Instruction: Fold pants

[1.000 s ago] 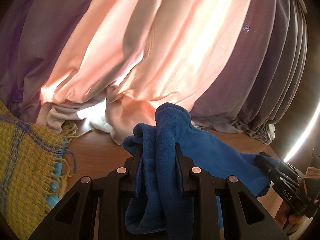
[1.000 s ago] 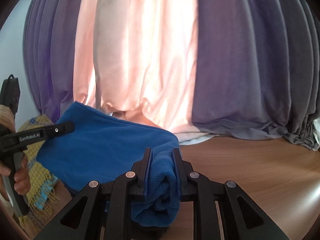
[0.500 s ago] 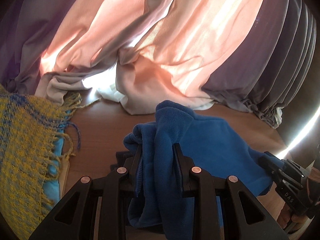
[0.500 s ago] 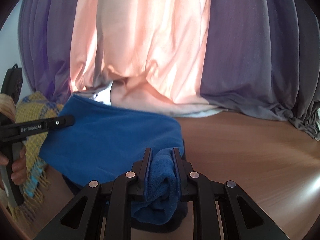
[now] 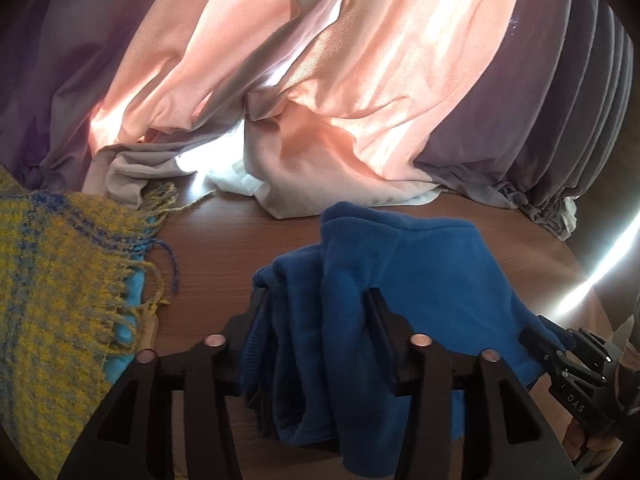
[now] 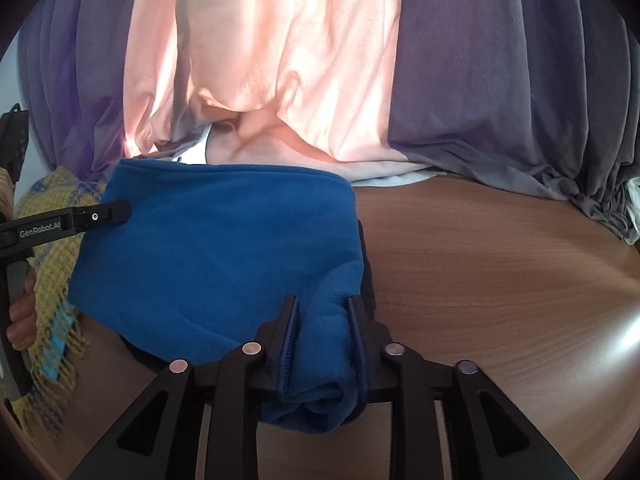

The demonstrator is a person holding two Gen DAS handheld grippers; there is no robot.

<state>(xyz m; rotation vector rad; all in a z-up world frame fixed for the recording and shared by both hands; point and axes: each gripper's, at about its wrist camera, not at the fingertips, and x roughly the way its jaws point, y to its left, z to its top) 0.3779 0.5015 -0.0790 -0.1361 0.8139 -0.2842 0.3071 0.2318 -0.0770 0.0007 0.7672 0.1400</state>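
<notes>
The blue fleece pants (image 5: 424, 280) hang stretched between my two grippers just above the wooden table (image 5: 224, 240). My left gripper (image 5: 320, 300) is shut on a bunched edge of the pants. My right gripper (image 6: 322, 304) is shut on the opposite bunched edge, and the pants (image 6: 224, 248) spread wide to its left. The right gripper also shows at the lower right of the left wrist view (image 5: 560, 356). The left gripper also shows at the left edge of the right wrist view (image 6: 80, 220).
A yellow and blue fringed woven cloth (image 5: 60, 288) lies at the left, also showing in the right wrist view (image 6: 52, 264). Pink and purple curtains (image 5: 320, 80) hang along the table's far edge. Bare wood (image 6: 500, 260) lies right of the pants.
Both grippers have lowered and moved forward with the pants, which now hang closer to the table. The curtains sit higher in both views.
</notes>
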